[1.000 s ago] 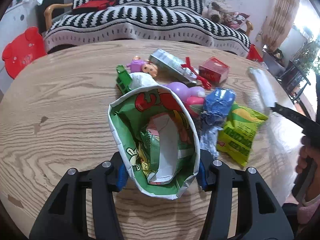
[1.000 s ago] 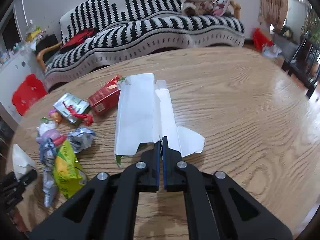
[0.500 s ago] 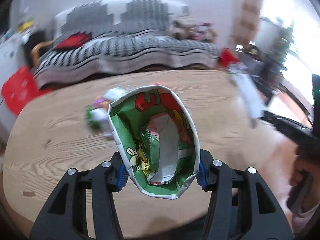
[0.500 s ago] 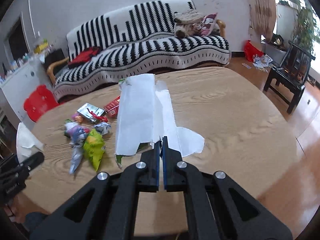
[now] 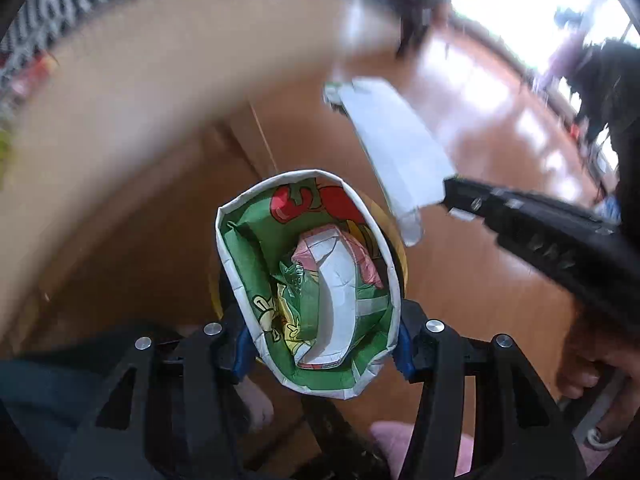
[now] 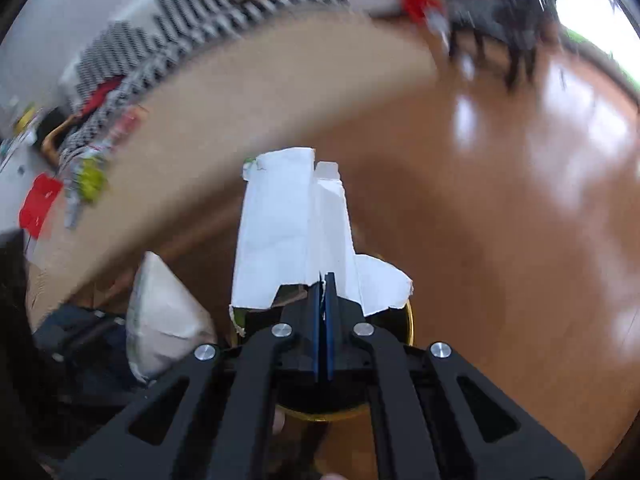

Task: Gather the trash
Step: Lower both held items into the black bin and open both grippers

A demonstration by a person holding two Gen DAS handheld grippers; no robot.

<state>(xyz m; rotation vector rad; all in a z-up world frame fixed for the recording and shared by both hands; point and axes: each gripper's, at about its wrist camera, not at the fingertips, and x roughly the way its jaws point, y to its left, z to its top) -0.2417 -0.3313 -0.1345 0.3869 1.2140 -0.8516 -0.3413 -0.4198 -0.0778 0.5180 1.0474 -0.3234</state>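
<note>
My left gripper [image 5: 322, 356] is shut on a green snack bag [image 5: 308, 280] with crumpled wrappers inside, held off the table over a yellow-rimmed bin [image 5: 400, 248]. My right gripper [image 6: 323, 280] is shut on a flattened white carton [image 6: 296, 232] and holds it above the same bin [image 6: 406, 320]. In the left wrist view the carton [image 5: 396, 148] and right gripper [image 5: 452, 196] hang just right of the bag. The bag's pale outside [image 6: 160, 316] shows at lower left in the right wrist view.
The round wooden table [image 6: 248, 104] edge curves above, blurred, with leftover wrappers [image 6: 88, 180] at its far left. A striped sofa [image 6: 192, 16] stands behind. Shiny wooden floor [image 6: 540, 200] lies to the right. The person's hand [image 5: 592, 372] shows at right.
Both grippers have swung off the table and tipped down toward the floor, carrying the bag and the carton over the bin. The view is motion-blurred.
</note>
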